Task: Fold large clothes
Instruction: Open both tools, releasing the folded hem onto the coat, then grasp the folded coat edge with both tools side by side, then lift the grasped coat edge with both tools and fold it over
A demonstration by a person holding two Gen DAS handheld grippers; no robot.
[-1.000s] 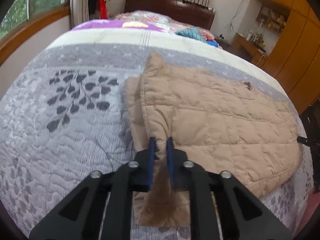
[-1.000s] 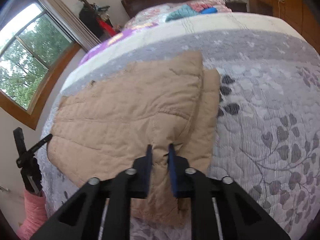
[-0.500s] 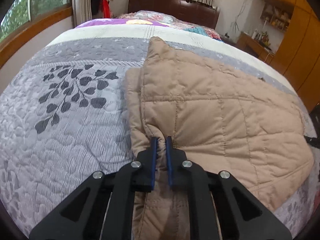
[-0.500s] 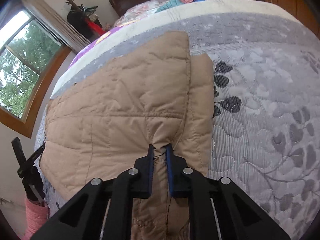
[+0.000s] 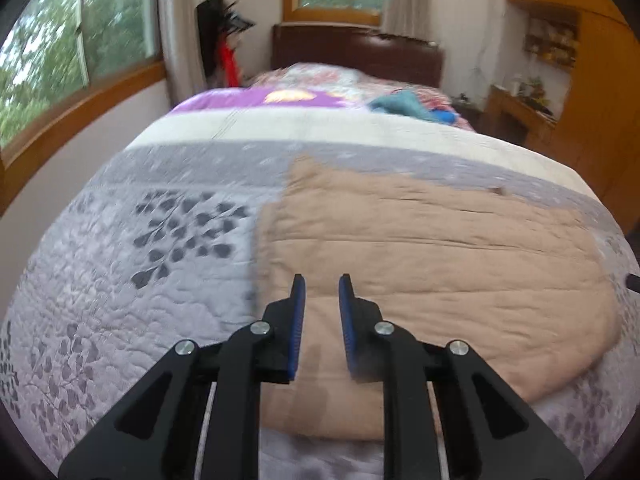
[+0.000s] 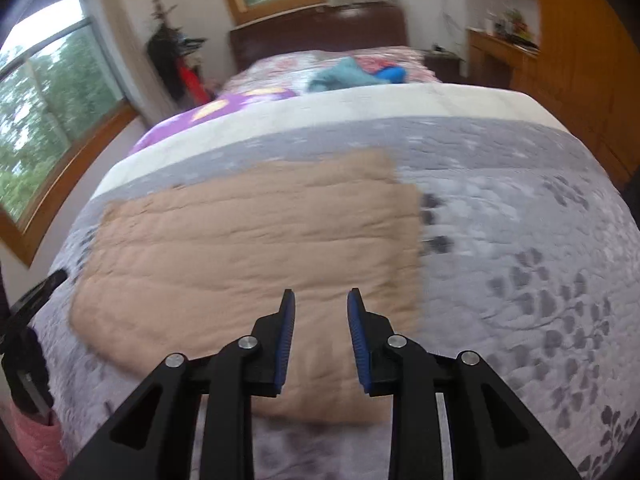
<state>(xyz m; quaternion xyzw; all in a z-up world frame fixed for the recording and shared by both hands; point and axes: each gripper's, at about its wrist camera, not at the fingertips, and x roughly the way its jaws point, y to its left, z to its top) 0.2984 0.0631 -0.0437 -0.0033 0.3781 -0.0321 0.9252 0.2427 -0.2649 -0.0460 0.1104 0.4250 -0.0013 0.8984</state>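
Now that both sets of jaws have parted, I hold nothing: half a second ago each was pinched shut on a fold of the tan quilted padded jacket (image 5: pixel 432 264), and a second ago I was carrying that edge across. My left gripper (image 5: pixel 322 300) hovers with its blue-lined fingers (image 5: pixel 298 320) spread and only air between them, above the near edge of the garment. My right gripper (image 6: pixel 320 312) shows the same, fingers apart and empty, over the near corner of the jacket (image 6: pixel 248 248) in its view.

The jacket lies flat on the grey leaf-patterned quilted bedspread (image 5: pixel 132 292), doubled over into a rough rectangle, with a narrow strip of the lower layer showing past the top layer along one side. Both views are smeared by motion, so I cannot judge how neatly the edges line up.

To my mind this means one fold has been laid down and let go. Whether another fold is needed I would judge from the size: it looks broad enough to take one more, across the long way.
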